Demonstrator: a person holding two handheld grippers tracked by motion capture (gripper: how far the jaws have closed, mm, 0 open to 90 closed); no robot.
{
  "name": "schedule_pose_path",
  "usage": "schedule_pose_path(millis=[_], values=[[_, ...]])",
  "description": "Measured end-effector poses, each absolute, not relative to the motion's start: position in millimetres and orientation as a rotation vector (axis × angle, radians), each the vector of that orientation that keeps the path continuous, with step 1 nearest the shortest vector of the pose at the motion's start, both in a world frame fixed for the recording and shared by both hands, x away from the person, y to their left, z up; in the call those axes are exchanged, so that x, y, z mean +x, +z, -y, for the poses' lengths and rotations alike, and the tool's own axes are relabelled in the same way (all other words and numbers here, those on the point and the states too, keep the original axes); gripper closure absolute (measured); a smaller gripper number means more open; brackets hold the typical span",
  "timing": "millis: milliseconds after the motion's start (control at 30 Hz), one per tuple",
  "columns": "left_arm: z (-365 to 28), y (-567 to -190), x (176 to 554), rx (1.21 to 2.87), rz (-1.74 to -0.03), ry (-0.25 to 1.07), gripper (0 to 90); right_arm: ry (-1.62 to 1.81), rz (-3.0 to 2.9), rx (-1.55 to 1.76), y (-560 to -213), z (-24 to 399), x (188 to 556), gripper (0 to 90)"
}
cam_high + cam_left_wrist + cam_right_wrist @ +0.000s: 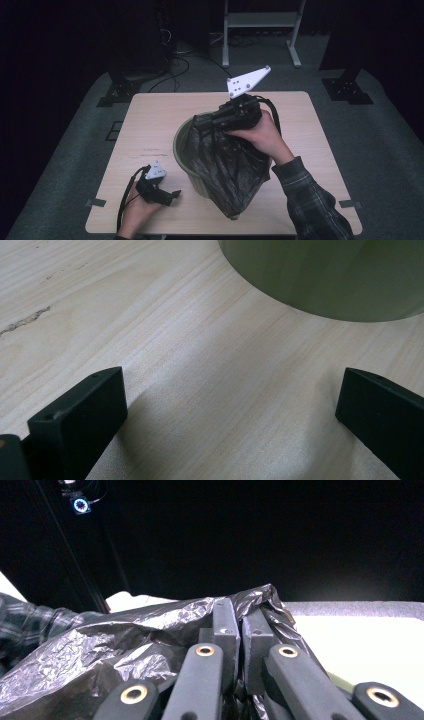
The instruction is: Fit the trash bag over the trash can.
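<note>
An olive-green bin [181, 150] stands in the middle of the wooden table [150, 120]. A crumpled black plastic bag [230, 170] hangs over its right side and reaches down to the table. My right gripper [200, 122] hovers above the bin's far rim, pointing left, shut on the bag's upper edge. In the right gripper view the jaws [239, 615] pinch the bag [100, 650] between them. My left gripper [172, 196] rests low at the table's near left, open, with nothing between its fingers. Its own view shows the open gripper [231, 385] facing the bin wall [325, 275].
A pale metal frame [260, 20] stands on the floor behind the table, with cables [175, 60] beside it. Dark stand bases sit at the back left [117, 90] and back right [347, 90]. Bare tabletop [190, 340] lies ahead of the left gripper.
</note>
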State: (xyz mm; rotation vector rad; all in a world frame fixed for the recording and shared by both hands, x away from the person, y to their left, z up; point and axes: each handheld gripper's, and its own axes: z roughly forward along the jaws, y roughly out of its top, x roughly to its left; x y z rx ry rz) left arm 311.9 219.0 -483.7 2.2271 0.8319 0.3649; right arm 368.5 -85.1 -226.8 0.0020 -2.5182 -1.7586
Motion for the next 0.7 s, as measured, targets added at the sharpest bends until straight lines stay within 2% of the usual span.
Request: schedule_pose_path(millis=[500, 700], values=[[-219.2, -483.6, 312.0, 2.228, -0.829, 0.362, 0.0, -1.818, 2.392, 0.079, -216.4, 29.9, 403.7, 87.4], [-219.3, -483.7, 311.9, 2.227, -0.828, 0.363, 0.0, -1.779, 2.387, 0.080, -225.9, 19.2, 404.0, 87.0]])
